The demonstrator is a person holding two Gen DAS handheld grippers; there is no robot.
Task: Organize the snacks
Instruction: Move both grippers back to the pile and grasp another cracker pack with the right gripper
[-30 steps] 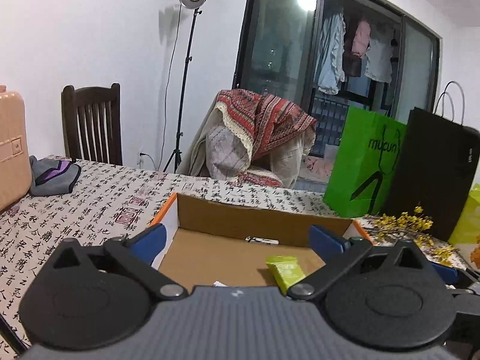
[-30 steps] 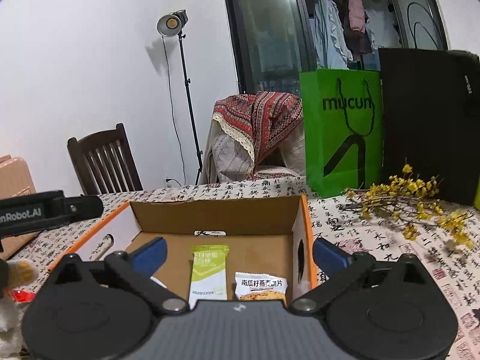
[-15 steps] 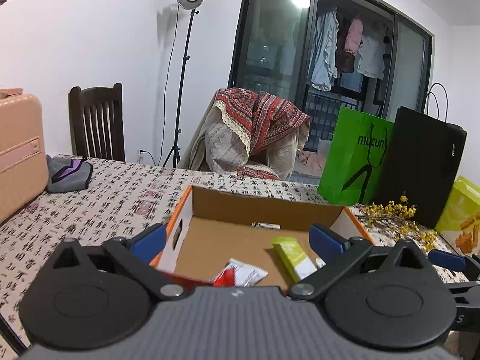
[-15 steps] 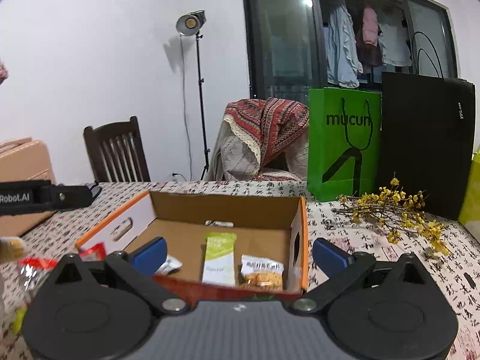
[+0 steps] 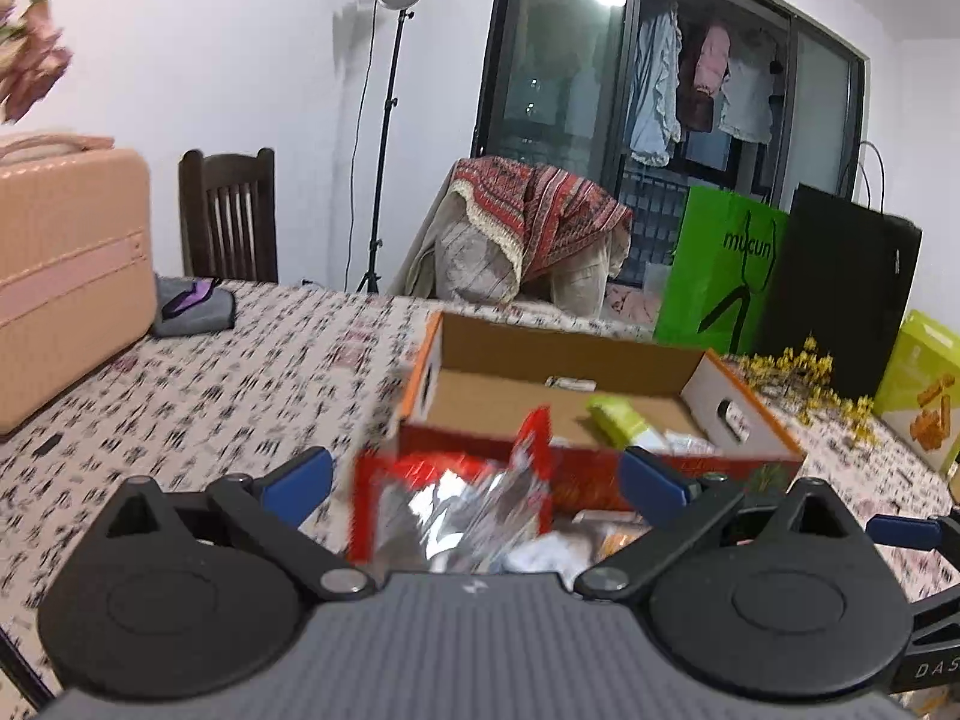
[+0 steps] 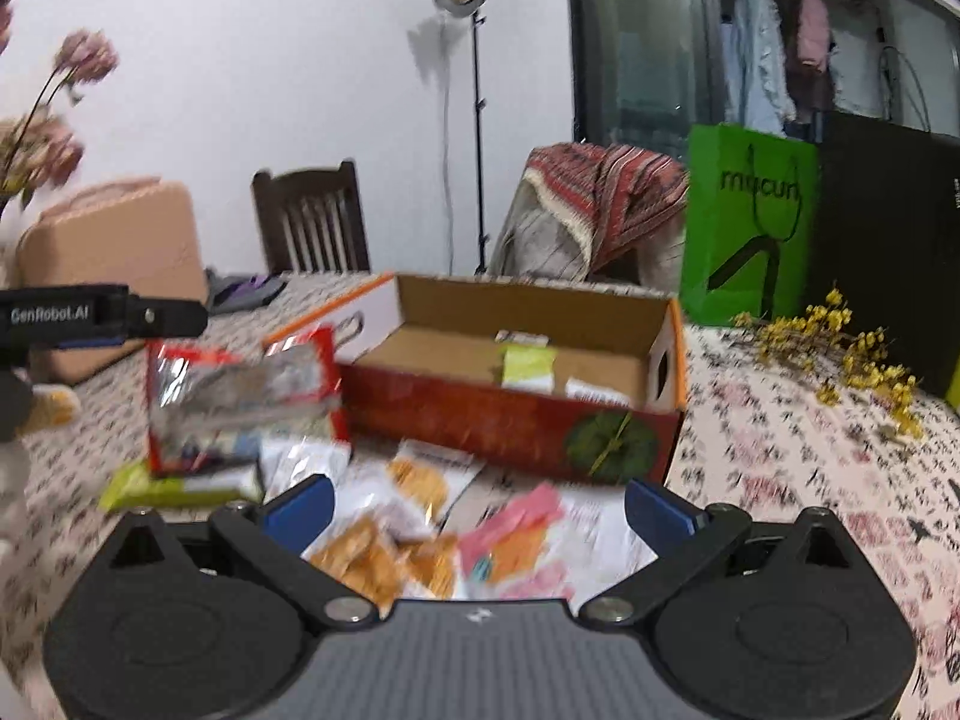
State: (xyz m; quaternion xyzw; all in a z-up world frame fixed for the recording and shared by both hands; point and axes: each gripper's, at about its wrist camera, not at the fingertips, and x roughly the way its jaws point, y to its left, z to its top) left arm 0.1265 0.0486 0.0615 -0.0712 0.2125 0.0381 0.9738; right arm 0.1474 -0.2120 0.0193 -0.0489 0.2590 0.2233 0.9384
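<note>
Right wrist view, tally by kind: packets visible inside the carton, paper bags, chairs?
Packets visible in the carton: 3 (green packet, white packet, small packet at the back)
Paper bags: 2 (green bag, black bag)
Chairs: 2 (wooden chair, draped chair)
Total: 7
</note>
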